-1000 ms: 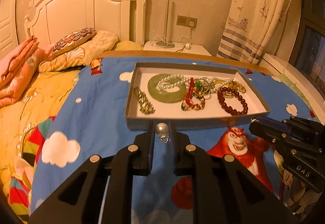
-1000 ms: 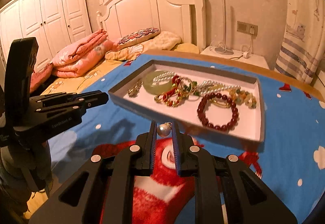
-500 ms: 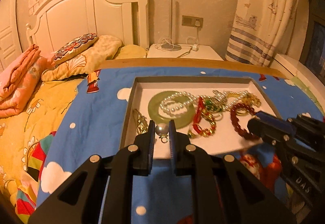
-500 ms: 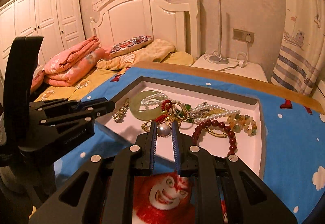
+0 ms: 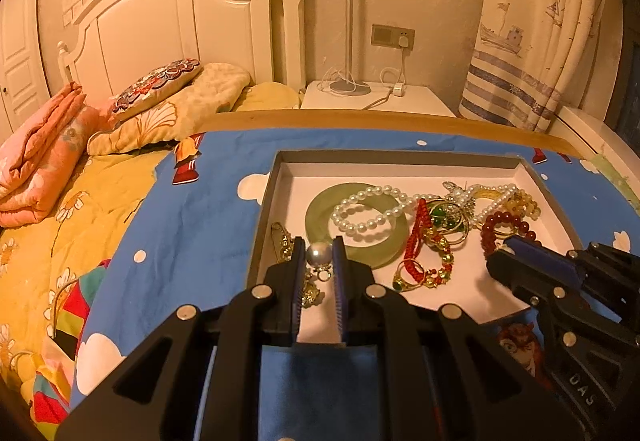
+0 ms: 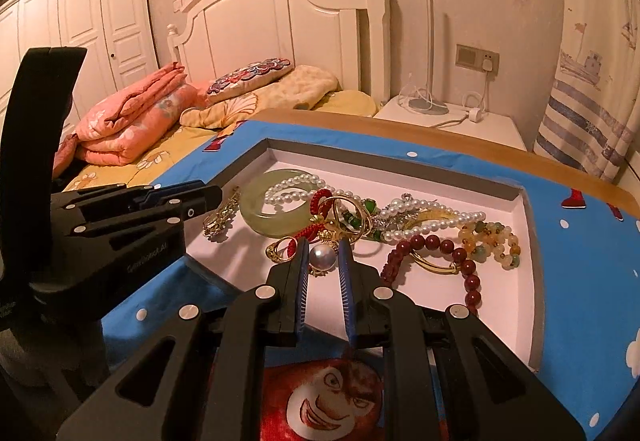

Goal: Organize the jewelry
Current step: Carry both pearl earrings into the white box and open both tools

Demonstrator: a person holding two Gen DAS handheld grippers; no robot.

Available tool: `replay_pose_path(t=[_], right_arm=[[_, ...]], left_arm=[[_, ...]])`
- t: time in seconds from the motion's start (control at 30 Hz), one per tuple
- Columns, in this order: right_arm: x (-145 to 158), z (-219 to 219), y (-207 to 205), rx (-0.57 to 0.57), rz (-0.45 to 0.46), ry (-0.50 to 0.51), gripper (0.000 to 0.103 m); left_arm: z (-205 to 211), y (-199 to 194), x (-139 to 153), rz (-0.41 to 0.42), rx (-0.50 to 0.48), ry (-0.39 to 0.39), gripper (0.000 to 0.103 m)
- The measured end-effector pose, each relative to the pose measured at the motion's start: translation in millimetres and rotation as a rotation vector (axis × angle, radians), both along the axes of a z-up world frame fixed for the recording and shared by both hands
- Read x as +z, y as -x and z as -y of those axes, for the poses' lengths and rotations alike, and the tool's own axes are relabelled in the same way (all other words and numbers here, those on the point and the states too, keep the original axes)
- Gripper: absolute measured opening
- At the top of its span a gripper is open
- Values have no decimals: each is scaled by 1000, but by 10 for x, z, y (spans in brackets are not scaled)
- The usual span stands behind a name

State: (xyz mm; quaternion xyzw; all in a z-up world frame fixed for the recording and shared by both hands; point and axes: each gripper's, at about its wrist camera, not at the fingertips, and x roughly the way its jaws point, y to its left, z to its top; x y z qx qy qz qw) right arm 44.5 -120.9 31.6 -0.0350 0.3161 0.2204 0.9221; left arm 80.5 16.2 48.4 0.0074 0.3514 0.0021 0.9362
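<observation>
A shallow grey tray (image 5: 400, 157) with a white floor lies on the blue cartoon cloth and holds a green jade bangle (image 5: 320, 219), a white pearl bracelet (image 5: 368, 207), a dark red bead bracelet (image 5: 502, 227), red-and-gold pieces (image 5: 424, 261) and a gold brooch (image 5: 284, 243). My left gripper (image 5: 317, 255) is shut on a pearl earring (image 5: 319, 254) over the tray's near left part. My right gripper (image 6: 323, 256) is shut on a second pearl earring (image 6: 323, 256) over the tray (image 6: 516, 193), near its front middle. The right gripper also shows in the left wrist view (image 5: 516, 247).
The tray sits on a table edged in wood (image 5: 360, 119). A bed with an orange quilt (image 5: 44, 161) and pillows (image 5: 160, 85) lies to the left. A white nightstand with a lamp base (image 5: 376, 97) stands behind, and a curtain (image 5: 540, 21) hangs at the right.
Both grippers have moved forward from in front of the tray to over it, each still holding its pearl earring. The jewelry in the tray has not moved.
</observation>
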Motion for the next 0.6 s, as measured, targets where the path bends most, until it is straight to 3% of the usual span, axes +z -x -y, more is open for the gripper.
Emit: replay_pose_path(t=[0.6], right_arm=[[-24, 1, -142, -17, -14, -29, 17]], left_arm=[[18, -72, -64, -10, -7, 0, 13]])
